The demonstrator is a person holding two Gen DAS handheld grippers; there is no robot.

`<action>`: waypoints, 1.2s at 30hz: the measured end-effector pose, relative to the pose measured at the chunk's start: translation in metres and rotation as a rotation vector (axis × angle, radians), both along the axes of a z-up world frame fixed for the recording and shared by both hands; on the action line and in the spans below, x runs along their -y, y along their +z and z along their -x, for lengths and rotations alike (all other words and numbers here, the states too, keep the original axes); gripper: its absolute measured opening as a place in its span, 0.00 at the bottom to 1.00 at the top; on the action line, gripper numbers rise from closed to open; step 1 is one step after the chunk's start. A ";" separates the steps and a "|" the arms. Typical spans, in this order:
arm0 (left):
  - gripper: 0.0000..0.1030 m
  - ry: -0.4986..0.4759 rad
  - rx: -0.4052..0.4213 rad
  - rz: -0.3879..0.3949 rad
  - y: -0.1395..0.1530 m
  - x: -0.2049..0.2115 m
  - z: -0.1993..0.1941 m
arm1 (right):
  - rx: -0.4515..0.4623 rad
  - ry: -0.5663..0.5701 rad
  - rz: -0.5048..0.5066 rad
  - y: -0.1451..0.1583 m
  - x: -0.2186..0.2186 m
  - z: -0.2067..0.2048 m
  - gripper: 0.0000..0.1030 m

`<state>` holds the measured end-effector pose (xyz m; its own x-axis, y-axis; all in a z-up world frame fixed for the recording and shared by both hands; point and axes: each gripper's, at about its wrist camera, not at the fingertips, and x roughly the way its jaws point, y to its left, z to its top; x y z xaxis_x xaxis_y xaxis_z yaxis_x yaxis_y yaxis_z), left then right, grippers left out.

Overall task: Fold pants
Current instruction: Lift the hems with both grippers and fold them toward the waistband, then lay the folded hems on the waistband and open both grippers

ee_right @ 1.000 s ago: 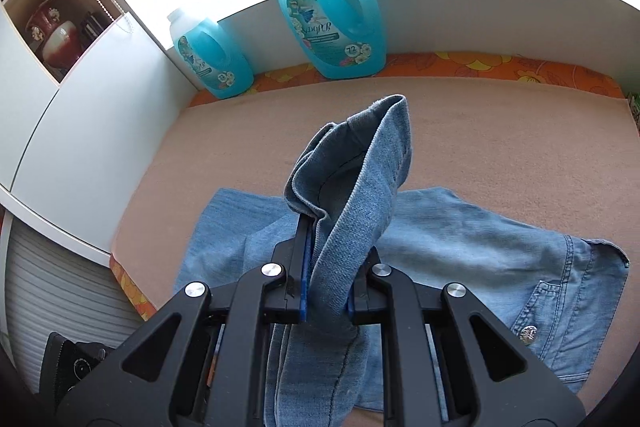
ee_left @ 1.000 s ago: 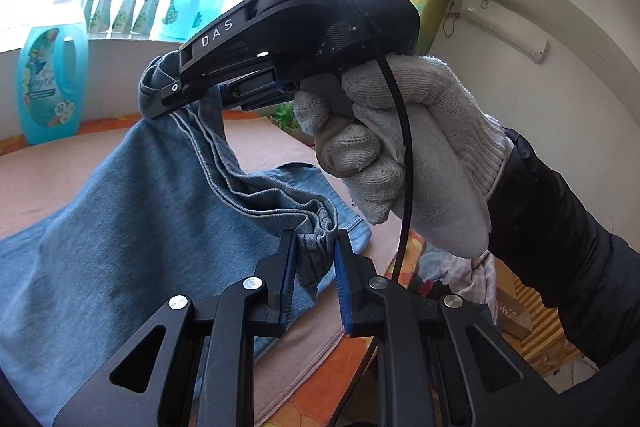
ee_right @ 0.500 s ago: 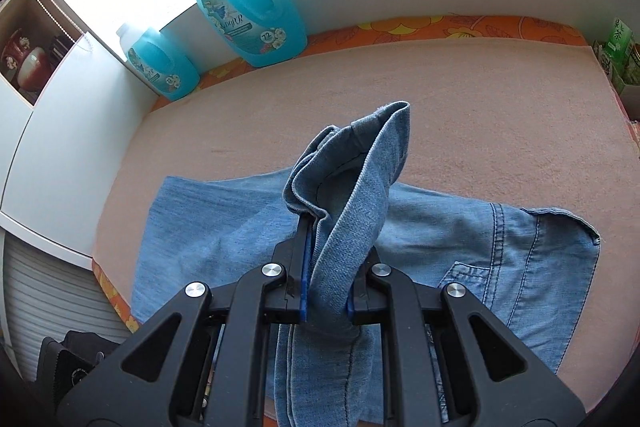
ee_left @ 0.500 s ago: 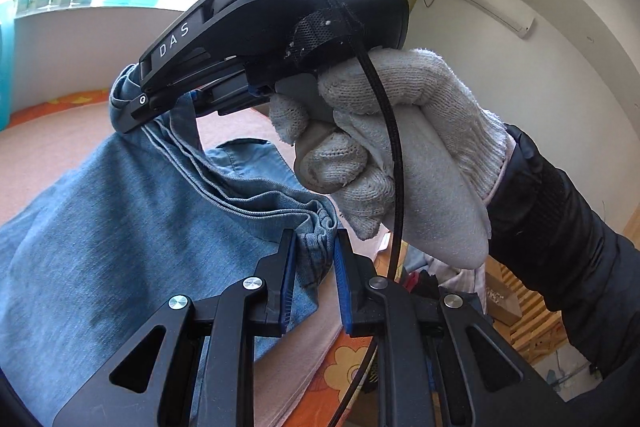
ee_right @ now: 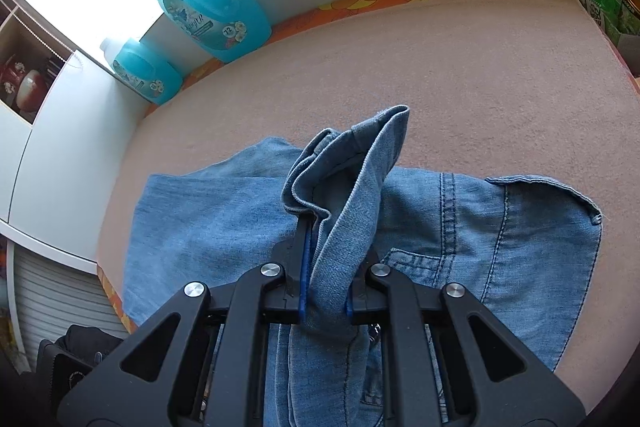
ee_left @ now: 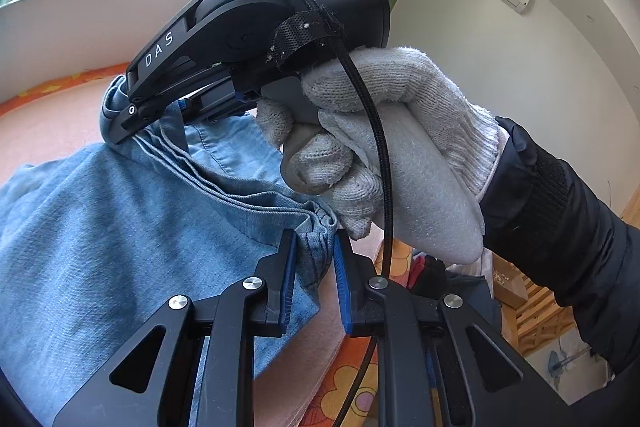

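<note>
Rig and wearer: matte black grippers, one knit-gloved hand showing.

Left gripper (ee_left: 314,247) is showing black triangular-cutout linkage arms, four silver round screws and blue ribbed pads (ee_left: 339,267). Right gripper (ee_right: 324,267) is showing the same build; from the left wrist, its black body (ee_left: 256,39) is bearing white "DAS" lettering. A braided black cable (ee_left: 376,155) is plugging in above that lettering, strapped by a black hook-and-loop band (ee_left: 298,33). Right hand (ee_left: 384,147), beside the lettering, is wearing a white knit glove, ribbed cuff, over a black sleeve (ee_left: 568,231).
</note>
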<state>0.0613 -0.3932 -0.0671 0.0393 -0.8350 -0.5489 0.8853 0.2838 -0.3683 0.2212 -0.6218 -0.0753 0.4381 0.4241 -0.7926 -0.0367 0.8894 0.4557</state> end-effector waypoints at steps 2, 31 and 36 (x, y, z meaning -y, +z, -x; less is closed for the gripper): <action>0.16 -0.007 -0.006 -0.008 0.000 0.005 -0.002 | -0.009 -0.019 -0.025 -0.003 0.009 0.003 0.26; 0.17 0.232 0.104 -0.034 0.056 -0.126 -0.020 | 0.208 -0.032 0.257 0.031 0.006 0.057 0.07; 0.17 0.461 0.144 -0.109 0.054 -0.193 -0.059 | 0.065 -0.081 0.325 0.002 0.025 0.045 0.22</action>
